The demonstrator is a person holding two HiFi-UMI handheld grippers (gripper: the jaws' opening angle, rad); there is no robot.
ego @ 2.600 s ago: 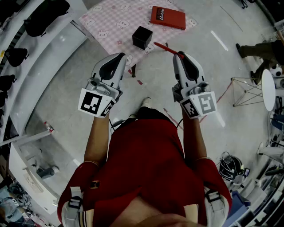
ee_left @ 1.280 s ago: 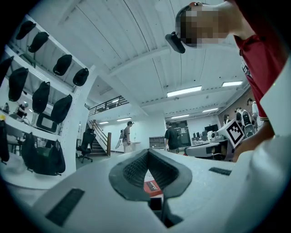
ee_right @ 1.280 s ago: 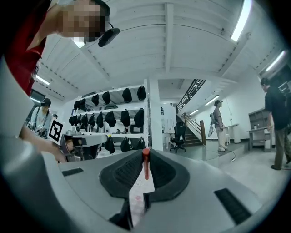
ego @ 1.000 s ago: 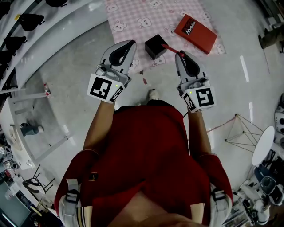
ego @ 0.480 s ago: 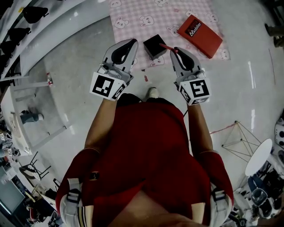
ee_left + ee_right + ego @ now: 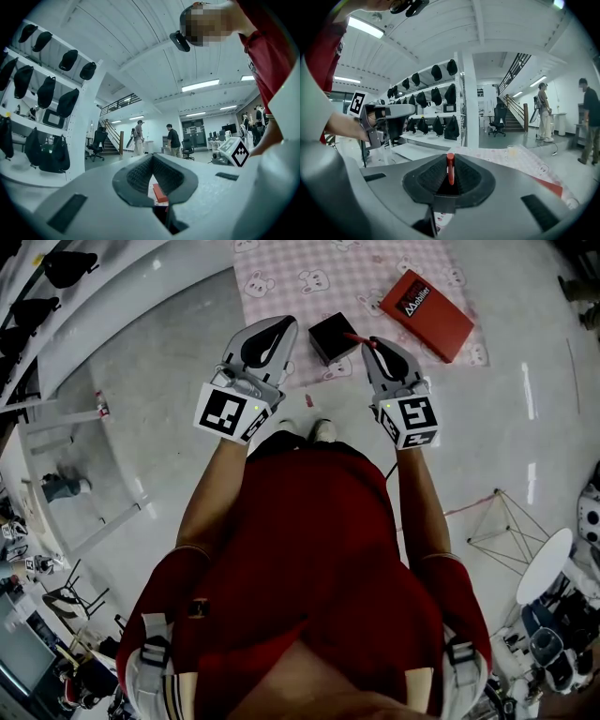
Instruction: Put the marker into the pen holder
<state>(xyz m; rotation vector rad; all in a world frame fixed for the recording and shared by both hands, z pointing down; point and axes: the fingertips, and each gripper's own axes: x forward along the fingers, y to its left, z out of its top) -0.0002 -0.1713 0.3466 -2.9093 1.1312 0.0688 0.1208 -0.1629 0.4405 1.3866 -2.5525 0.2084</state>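
Observation:
A red marker (image 6: 355, 337) sticks out past the front of my right gripper (image 6: 372, 342), which is shut on it. Seen from the right gripper view, the marker (image 6: 450, 169) stands upright between the black pads. The black cube pen holder (image 6: 332, 336) sits on the near edge of a pink checked mat (image 6: 319, 273), just left of the marker's tip. Whether the tip touches the holder cannot be made out. My left gripper (image 6: 284, 326) hovers left of the holder. In the left gripper view its jaws (image 6: 153, 164) stand slightly apart with nothing between them, and the left gripper (image 6: 389, 113) shows in the right gripper view.
A red box (image 6: 427, 302) lies on the mat's right part. White shelving (image 6: 66, 296) with black caps and bags runs along the left. A wire frame (image 6: 504, 521) and a round white table (image 6: 547, 565) stand to the right. Two people (image 6: 171, 140) stand far off.
Both grippers have drawn closer together around the pen holder, the right one drifting slightly left. The marker stays gripped, its tip beside the holder.

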